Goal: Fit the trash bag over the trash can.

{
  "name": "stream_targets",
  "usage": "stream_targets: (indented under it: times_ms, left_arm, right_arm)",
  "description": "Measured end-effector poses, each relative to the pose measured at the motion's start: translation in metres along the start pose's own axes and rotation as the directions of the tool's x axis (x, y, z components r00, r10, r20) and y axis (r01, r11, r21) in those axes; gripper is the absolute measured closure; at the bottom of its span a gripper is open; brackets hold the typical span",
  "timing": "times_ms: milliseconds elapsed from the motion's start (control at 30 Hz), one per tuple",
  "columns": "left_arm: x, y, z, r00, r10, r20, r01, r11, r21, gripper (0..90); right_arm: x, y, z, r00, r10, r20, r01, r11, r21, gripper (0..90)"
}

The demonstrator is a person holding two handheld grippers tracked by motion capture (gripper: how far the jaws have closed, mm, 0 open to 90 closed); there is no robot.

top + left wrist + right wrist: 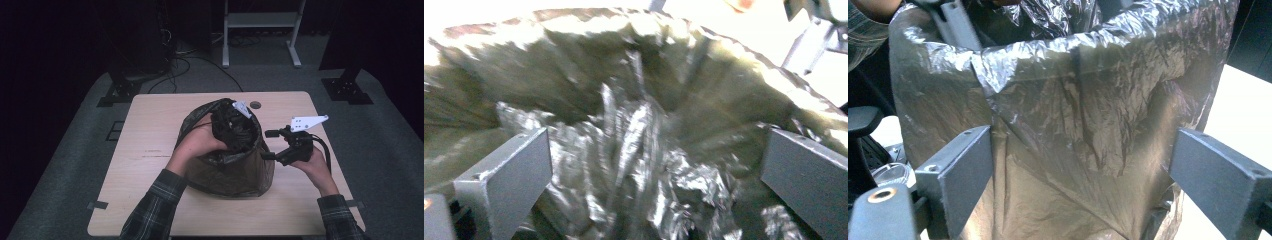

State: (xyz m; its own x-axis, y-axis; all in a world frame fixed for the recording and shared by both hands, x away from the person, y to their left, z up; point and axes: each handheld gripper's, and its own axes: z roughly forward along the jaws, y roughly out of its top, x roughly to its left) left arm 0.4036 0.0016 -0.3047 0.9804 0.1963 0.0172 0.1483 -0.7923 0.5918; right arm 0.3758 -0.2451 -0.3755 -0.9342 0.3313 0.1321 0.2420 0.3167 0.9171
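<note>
Bag (235, 170) stands upright, mouth upward; left gripper (235, 122) inside, right gripper (272, 145) beside, both spread wide.

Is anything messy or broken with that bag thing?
Nothing looks broken or spilled. The bag lining the upright bin is just crinkly, its plastic bunched inside where the left gripper reaches. The right gripper waits open beside it.

A recording lab or studio is showing here: black curtains are hanging around a lone wooden counter (150, 150), cables (200, 65) are trailing over grey carpet (385, 150), and stand bases (347, 90) are flanking its far corners.
</note>
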Motion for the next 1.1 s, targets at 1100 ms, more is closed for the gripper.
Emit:
stream_targets:
  times_ms: [1100]
  left_arm:
    - [0.052,-0.014,0.019,0.9880,-0.143,-0.059,0.147,0.9855,0.084,0.0]
  right_arm:
    - [0.000,-0.003,0.001,1.0000,0.007,-0.003,-0.007,1.000,0.002,9.6]
